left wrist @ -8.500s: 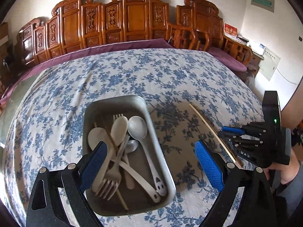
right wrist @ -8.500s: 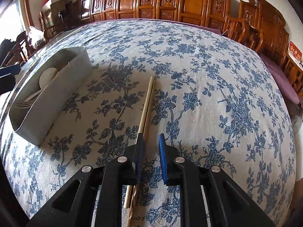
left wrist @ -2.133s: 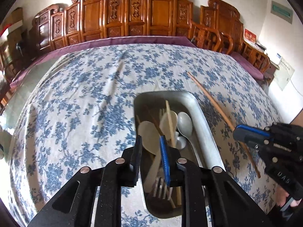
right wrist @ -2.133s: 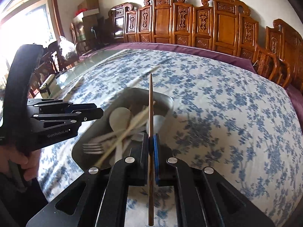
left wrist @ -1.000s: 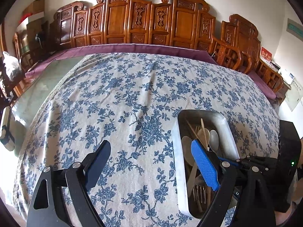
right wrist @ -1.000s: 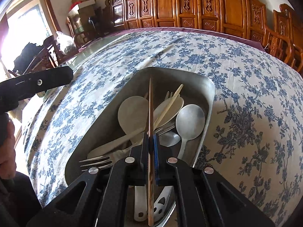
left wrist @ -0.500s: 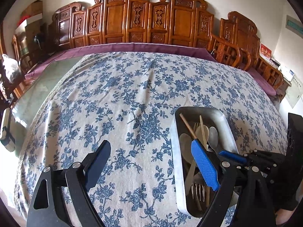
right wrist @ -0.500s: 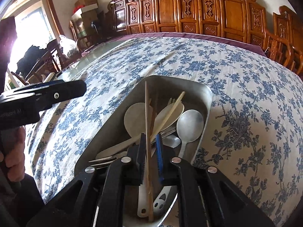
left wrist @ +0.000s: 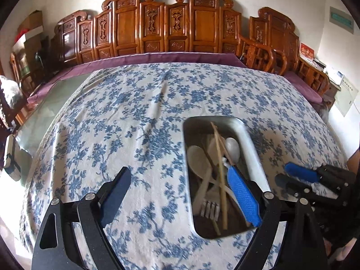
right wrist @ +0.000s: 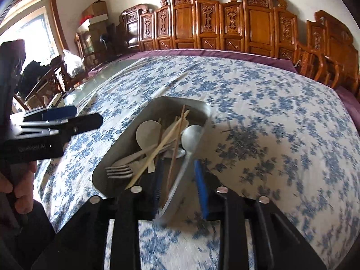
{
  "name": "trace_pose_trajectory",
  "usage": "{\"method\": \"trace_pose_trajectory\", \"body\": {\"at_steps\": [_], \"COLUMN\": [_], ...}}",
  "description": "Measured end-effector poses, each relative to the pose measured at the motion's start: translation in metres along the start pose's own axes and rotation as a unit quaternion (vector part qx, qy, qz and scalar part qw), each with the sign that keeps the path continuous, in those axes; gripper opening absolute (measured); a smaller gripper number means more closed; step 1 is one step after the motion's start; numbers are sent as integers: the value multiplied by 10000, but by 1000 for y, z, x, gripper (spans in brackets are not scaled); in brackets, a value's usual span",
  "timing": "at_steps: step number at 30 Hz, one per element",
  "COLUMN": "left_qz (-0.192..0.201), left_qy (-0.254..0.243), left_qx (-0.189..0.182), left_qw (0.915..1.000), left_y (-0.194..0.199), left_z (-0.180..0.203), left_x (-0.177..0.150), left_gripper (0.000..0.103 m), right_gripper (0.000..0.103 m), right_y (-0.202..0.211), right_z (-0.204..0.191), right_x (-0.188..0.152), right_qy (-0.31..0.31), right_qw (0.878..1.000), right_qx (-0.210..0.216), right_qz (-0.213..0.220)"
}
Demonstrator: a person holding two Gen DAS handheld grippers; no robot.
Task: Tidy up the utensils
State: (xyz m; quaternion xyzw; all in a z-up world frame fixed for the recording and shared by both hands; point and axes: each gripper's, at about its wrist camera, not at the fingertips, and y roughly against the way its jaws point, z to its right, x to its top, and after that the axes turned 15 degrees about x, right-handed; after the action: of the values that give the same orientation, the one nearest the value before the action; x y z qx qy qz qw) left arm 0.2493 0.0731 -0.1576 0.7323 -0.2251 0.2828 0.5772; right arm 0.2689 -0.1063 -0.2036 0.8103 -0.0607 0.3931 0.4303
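Note:
A grey metal tray (left wrist: 249, 139) (right wrist: 198, 105) sits on the blue-flowered tablecloth. In it lie spoons (left wrist: 196, 157), a fork (left wrist: 210, 207) and two wooden chopsticks (left wrist: 219, 157) (right wrist: 177, 130). My left gripper (left wrist: 180, 193) is open and empty, its right finger over the tray's near right side. My right gripper (right wrist: 180, 182) is open and empty just above the tray's near end; it also shows at the right of the left wrist view (left wrist: 292, 175). The chopsticks lie loose in the tray.
Carved wooden chairs (left wrist: 157, 27) line the far side of the table, with a purple cloth edge (left wrist: 157, 58). A bare glass strip of table (left wrist: 40, 117) lies at the left. The left gripper (right wrist: 56, 123) and the hand holding it show left of the tray.
My right gripper opened and let go of the chopstick, which now lies in the tray, and it drew back a little. The left gripper stayed open.

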Motion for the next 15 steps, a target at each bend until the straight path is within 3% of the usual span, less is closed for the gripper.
{"method": "trace_pose_trajectory", "body": {"at_steps": [2,4,9,11,15], "left_qz": [88,118,-2,13,16], "left_qy": [-13,-16,-82,-82,-63], "left_qx": [-17,-46,-52,-66,-50], "left_qw": [10000,9999,10000,9999,10000], "left_y": [11,21,38,46,65], "left_z": [4,7,18,21,24], "left_x": [-4,-8,-19,-24,-34], "left_gripper": [91,95,95,95,95], "right_gripper": [52,59,79,93,100], "right_y": [15,32,68,82,111], "right_z": [0,0,-5,-6,-6], "right_x": [-4,-7,-17,-22,-33], "right_qy": [-21,-29,-46,-53,-159], "right_qw": [9999,9995,9978,9968,9939], "right_qx": [-105,-239,-536,-642,-882], "right_qz": [81,181,383,465,647]}}
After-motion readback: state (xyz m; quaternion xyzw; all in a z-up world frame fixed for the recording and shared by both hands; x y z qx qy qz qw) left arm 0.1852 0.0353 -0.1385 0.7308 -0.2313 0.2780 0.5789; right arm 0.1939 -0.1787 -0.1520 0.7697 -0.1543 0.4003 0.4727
